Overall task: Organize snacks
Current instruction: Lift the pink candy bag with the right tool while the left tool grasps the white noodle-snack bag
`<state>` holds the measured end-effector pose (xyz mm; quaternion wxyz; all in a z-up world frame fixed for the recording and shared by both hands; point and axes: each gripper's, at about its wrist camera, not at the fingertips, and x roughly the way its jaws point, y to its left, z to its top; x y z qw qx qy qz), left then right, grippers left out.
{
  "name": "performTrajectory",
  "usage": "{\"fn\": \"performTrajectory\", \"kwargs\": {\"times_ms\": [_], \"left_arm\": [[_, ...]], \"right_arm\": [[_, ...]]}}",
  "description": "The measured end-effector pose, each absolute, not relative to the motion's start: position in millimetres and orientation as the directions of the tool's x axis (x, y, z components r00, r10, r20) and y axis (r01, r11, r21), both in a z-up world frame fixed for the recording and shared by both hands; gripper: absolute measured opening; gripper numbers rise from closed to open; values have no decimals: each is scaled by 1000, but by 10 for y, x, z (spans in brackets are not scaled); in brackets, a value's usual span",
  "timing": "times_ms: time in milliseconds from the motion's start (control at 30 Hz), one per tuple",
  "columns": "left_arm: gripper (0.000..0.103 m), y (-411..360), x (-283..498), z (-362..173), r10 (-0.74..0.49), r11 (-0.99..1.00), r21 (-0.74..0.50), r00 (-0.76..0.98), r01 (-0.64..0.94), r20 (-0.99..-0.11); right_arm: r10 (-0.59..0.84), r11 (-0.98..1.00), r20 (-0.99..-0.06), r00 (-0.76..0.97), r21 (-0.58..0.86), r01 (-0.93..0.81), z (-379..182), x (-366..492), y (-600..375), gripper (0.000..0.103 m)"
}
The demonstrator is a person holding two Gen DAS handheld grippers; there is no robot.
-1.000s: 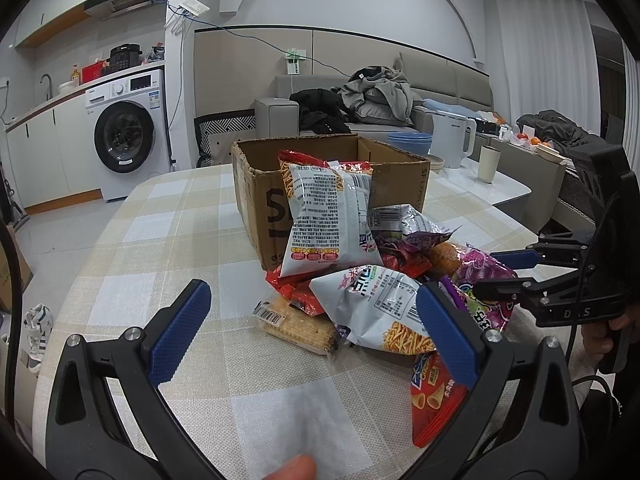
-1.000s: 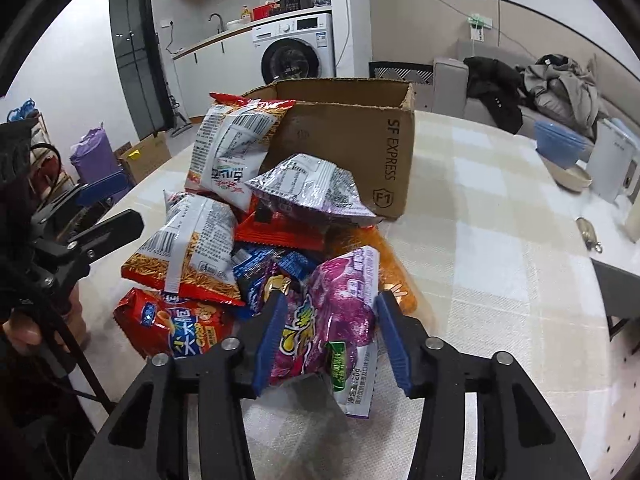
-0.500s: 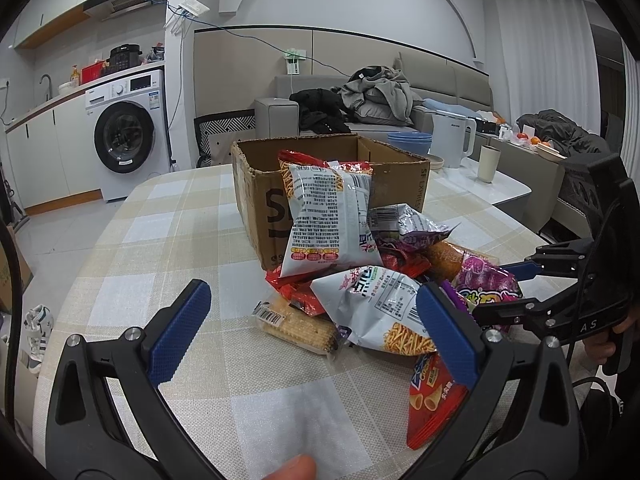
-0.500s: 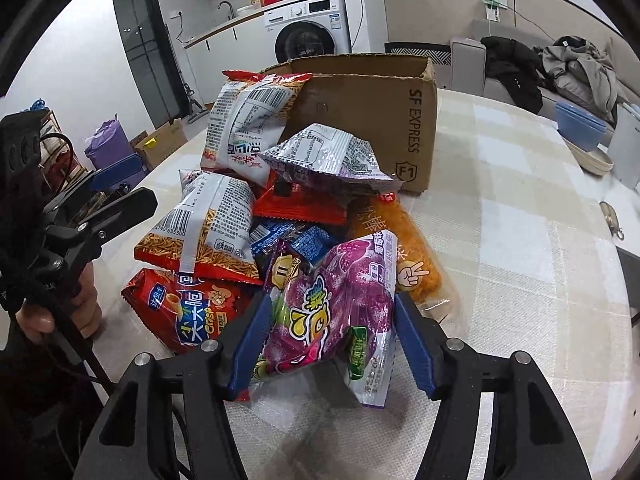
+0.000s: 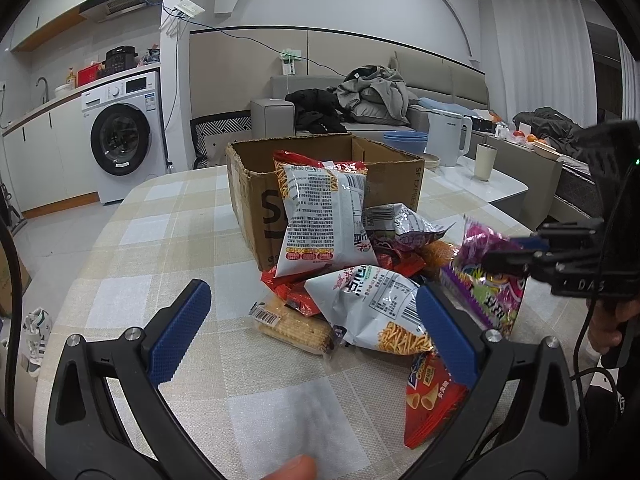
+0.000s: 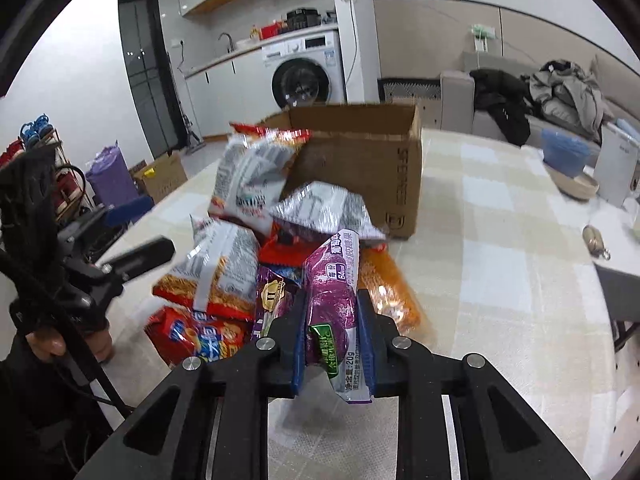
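Since 1.0 s ago right gripper [image 6: 332, 344] clamps and raises purple bag [image 6: 334, 300] | left view: left gripper [image 5: 312, 328] spread, empty, before box [image 5: 256, 200]; pile [image 5: 360, 300] unsorted | right view: bag near box, not inside; sorting just beginning

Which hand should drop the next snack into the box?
Right. The right gripper is already shut on the purple packet, facing the cardboard box. The left gripper is open, holding nothing.
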<state>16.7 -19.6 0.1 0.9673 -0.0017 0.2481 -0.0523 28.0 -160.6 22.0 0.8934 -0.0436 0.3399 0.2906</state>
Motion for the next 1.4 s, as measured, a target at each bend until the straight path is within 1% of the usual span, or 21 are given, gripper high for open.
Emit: {"fn": "performTrajectory", "kwargs": {"times_ms": [100, 200, 267, 433, 533, 667, 833, 967, 1067, 1133, 1200, 1267, 1333, 1367, 1400], "left_arm": [[102, -221, 175, 0, -110, 993, -21, 869, 114, -483], [102, -242, 165, 5, -106, 993, -8, 873, 116, -475], [102, -253, 176, 3, -109, 993, -8, 867, 120, -486], [102, -262, 280, 18, -168, 986, -84, 836, 145, -522], [102, -256, 394, -7, -208, 978, -140, 812, 156, -545], [102, -331, 543, -83, -251, 967, -173, 780, 184, -573], [102, -435, 739, -191, -262, 965, -188, 747, 184, -611], [102, -419, 844, -266, -282, 957, -229, 735, 175, -617], [102, -429, 940, -320, -284, 957, -239, 721, 167, -632], [98, -425, 1007, -364, -293, 954, -248, 706, 170, -644], [87, -430, 1047, -421, -296, 953, -249, 688, 171, -663], [85, -445, 1093, -461, -303, 951, -256, 682, 173, -665], [79, -461, 1107, -471, -308, 950, -254, 686, 182, -660], [72, -473, 1108, -468, -312, 949, -254, 687, 187, -657], [63, -486, 1113, -472, -320, 946, -257, 683, 197, -656]], "right_arm": [[506, 828, -585, 634, 124, -547, 323, 245, -1648, 22], [511, 834, -565, 648, 142, -533, 375, 266, -1701, 22], [510, 837, -553, 659, 144, -528, 415, 269, -1742, 22], [510, 843, -534, 674, 154, -516, 465, 247, -1797, 22], [509, 846, -530, 678, 160, -509, 458, 256, -1812, 22], [506, 848, -532, 679, 161, -505, 435, 262, -1824, 22], [505, 848, -538, 675, 162, -505, 408, 271, -1817, 22], [504, 847, -544, 671, 159, -507, 393, 282, -1809, 22], [505, 846, -548, 666, 164, -507, 374, 295, -1803, 22], [506, 846, -550, 665, 165, -507, 364, 297, -1803, 22], [507, 845, -550, 664, 166, -508, 366, 298, -1800, 22], [507, 845, -550, 664, 166, -507, 357, 298, -1806, 22], [507, 845, -550, 664, 167, -508, 358, 297, -1807, 22], [506, 846, -550, 665, 167, -507, 360, 293, -1809, 22], [508, 845, -548, 665, 169, -507, 363, 292, -1814, 22]]}}
